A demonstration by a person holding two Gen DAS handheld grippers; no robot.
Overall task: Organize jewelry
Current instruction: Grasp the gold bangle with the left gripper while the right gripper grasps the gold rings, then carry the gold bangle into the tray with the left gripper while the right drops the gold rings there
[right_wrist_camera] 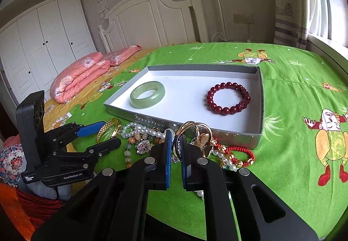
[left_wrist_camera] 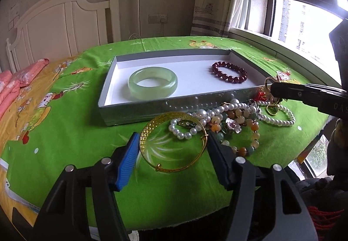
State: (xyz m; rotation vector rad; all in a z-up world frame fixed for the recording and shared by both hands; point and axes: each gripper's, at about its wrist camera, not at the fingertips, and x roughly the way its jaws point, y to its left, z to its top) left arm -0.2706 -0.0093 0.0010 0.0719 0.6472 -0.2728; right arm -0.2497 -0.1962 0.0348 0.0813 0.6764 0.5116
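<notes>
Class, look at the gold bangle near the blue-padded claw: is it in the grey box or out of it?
Out. The gold bangle lies on the green sheet in front of the grey box.

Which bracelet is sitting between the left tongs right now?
The gold bangle, lying on the green sheet between the left tongs. The jade bangle and red bead bracelet lie in the tray.

We see a bed (right_wrist_camera: 289, 97) covered by a bright green sheet printed with cartoon figures. On it rests a shallow grey box (right_wrist_camera: 260, 97) with a white floor, and just in front of that a tangled heap of jewelry (left_wrist_camera: 230, 119) beside a gold bangle (left_wrist_camera: 174, 143). Folded pink bedding (right_wrist_camera: 84, 75) lies toward the white headboard (right_wrist_camera: 152, 14).
</notes>
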